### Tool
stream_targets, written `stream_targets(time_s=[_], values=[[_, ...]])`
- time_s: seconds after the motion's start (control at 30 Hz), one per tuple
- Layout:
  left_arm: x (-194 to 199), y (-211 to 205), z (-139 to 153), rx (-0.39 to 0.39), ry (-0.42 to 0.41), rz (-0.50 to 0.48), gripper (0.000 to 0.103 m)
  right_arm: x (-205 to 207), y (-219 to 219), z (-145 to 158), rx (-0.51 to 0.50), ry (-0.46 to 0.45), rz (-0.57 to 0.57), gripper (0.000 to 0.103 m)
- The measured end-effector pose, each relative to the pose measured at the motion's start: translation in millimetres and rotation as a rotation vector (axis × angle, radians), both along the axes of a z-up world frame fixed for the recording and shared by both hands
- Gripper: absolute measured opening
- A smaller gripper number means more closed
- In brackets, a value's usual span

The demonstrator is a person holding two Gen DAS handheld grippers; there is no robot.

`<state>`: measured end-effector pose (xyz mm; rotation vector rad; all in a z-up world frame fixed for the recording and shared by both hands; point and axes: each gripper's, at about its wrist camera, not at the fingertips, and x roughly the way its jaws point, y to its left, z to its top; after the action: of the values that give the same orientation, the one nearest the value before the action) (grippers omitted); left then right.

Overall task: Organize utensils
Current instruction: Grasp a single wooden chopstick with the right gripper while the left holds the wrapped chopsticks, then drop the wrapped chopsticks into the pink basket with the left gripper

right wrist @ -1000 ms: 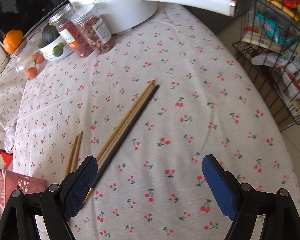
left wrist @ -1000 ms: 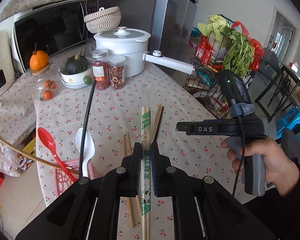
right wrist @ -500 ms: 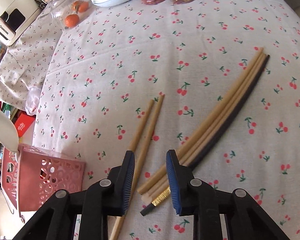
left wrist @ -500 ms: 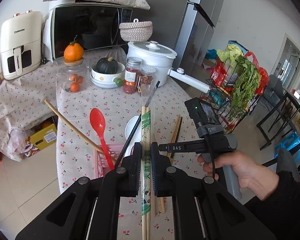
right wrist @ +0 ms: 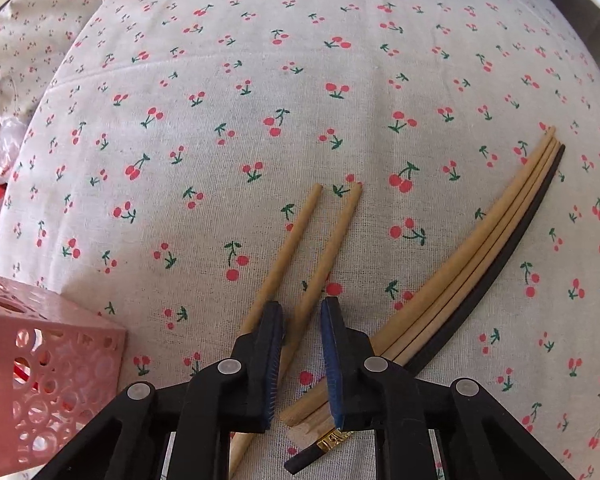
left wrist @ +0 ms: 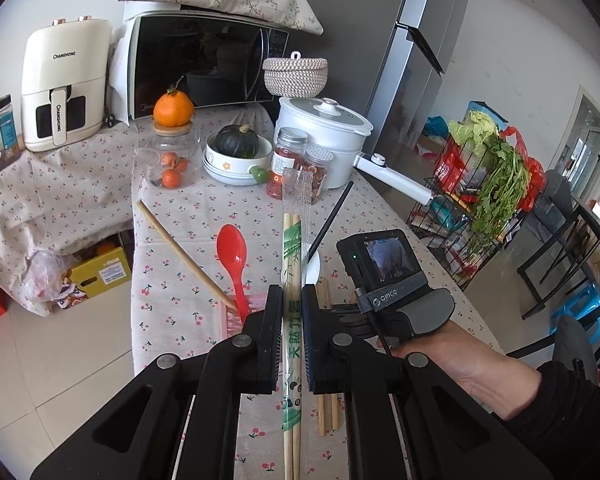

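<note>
My left gripper (left wrist: 291, 300) is shut on a wrapped pair of bamboo chopsticks (left wrist: 293, 252) and holds it above the table. Below it stands a pink perforated basket (left wrist: 236, 312) holding a red spoon (left wrist: 232, 256), a white spoon (left wrist: 313, 268), a long wooden stick (left wrist: 180, 252) and a black chopstick (left wrist: 332, 216). My right gripper (right wrist: 301, 312) hangs low over the cherry cloth, its jaws narrowed around one of two short wooden chopsticks (right wrist: 332, 248), with a small gap showing. A bundle of tan and black chopsticks (right wrist: 480, 260) lies to its right. The basket (right wrist: 40, 380) shows at lower left.
At the table's back stand a white pot (left wrist: 324, 132) with a long handle, two jars (left wrist: 300, 160), a bowl with a squash (left wrist: 238, 152) and a glass jar with an orange (left wrist: 172, 136). A microwave (left wrist: 204, 64) and air fryer (left wrist: 60, 88) stand behind. A wire rack of vegetables (left wrist: 484, 184) is right.
My left gripper has risen and tilted back with the wrapped chopsticks. My right gripper has closed from wide open and dropped down around one short wooden chopstick.
</note>
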<state>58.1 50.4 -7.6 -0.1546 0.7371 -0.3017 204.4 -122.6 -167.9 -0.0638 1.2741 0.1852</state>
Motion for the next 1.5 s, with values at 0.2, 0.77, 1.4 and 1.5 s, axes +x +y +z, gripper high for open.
stream_targets(time_s=[0.2, 0.77, 1.4, 1.5], values=[[-2, 7, 3, -0.037, -0.055, 0.046, 0.009, -5, -23, 8, 0.136, -0.018, -0.077, 0.006], [-5, -11, 16, 0.024, -0.496, 0.213, 0.009, -87, -57, 119, 0.332, -0.361, -0.019, 0.006], [48, -9, -38, 0.096, -0.313, 0.230, 0.010, -99, -65, 136, 0.363, -0.426, -0.009, 0.006], [48, -3, -44, 0.060, -0.230, 0.219, 0.010, -105, -63, 144, 0.379, -0.447, 0.006, 0.006]])
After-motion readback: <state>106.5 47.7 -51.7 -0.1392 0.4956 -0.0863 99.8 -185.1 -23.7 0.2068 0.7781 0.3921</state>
